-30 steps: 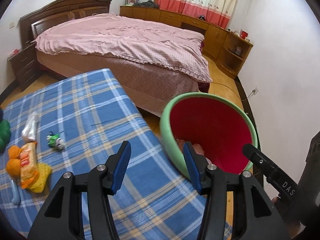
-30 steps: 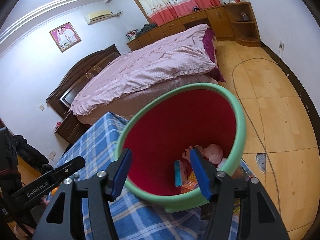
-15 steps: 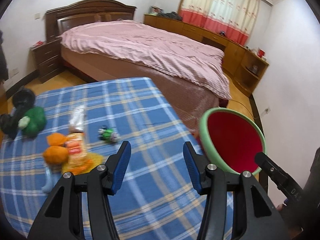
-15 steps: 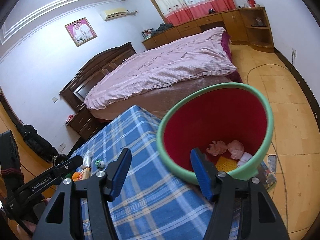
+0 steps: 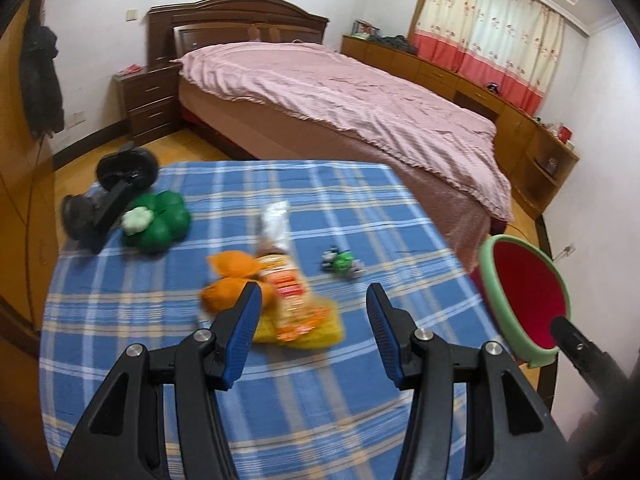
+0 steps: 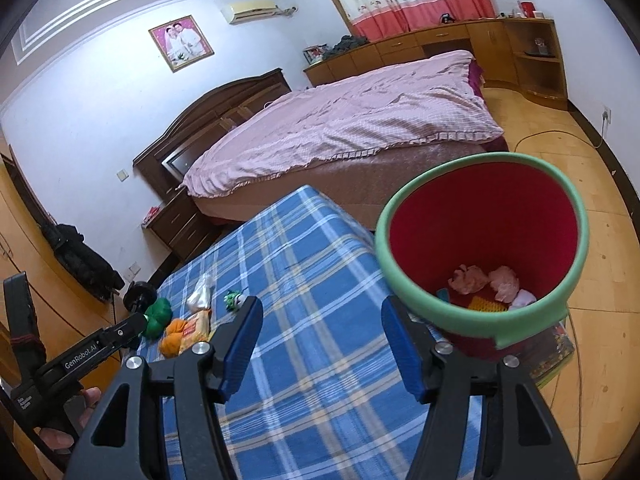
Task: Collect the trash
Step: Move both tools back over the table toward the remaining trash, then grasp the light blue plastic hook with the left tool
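Note:
A red bin with a green rim [image 6: 484, 256] stands past the table's right edge and holds crumpled pink paper and packets; it also shows in the left wrist view [image 5: 524, 300]. On the blue plaid table [image 5: 280, 392] lie an orange-yellow snack wrapper [image 5: 288, 296], orange crumpled trash [image 5: 232, 280] and a small green-white scrap [image 5: 342, 262]. My left gripper [image 5: 314, 328] is open and empty just in front of the wrapper. My right gripper [image 6: 320, 344] is open and empty above the table beside the bin.
A green plush [image 5: 158, 220] and a black device [image 5: 116, 192] sit at the table's far left. A pink-covered bed [image 5: 340, 100] stands behind the table. Wooden cabinets [image 6: 460, 48] line the far wall. Books [image 6: 552, 352] lie on the floor under the bin.
My left gripper has swung left from the bin toward the trash on the table. My right gripper has drawn back from the bin. Both stay open.

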A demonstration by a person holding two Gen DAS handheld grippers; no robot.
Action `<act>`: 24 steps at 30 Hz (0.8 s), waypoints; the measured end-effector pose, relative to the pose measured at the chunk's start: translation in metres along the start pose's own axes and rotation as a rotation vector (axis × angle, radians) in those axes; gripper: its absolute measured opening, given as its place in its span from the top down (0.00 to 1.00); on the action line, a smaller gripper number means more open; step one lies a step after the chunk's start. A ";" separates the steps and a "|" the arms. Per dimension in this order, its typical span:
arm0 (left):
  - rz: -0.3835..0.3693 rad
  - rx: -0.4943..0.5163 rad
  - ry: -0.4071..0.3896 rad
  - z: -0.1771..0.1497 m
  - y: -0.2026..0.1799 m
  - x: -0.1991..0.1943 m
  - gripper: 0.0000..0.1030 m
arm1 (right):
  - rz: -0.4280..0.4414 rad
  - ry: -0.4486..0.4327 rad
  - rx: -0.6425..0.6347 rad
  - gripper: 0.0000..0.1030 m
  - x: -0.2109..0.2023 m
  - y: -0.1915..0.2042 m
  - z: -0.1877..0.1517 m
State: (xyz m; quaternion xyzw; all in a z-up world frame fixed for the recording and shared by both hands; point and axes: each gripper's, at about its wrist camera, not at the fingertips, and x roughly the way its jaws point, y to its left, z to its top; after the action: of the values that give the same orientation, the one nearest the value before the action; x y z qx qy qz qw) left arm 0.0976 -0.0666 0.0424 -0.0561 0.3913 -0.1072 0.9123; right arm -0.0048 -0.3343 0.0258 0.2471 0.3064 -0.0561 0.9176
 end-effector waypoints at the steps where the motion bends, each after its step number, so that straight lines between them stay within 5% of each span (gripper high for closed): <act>1: 0.013 -0.003 0.004 -0.002 0.006 0.000 0.47 | 0.001 0.005 -0.004 0.37 0.001 0.004 -0.002; 13: 0.089 -0.081 0.094 -0.027 0.064 0.025 0.47 | 0.001 0.085 -0.057 0.37 0.026 0.035 -0.025; 24: 0.099 -0.074 0.152 -0.043 0.073 0.049 0.51 | -0.007 0.138 -0.085 0.37 0.044 0.047 -0.038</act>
State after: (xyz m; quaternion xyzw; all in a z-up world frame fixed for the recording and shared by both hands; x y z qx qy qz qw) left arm 0.1098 -0.0086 -0.0352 -0.0622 0.4654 -0.0514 0.8814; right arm 0.0222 -0.2727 -0.0065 0.2102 0.3721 -0.0292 0.9036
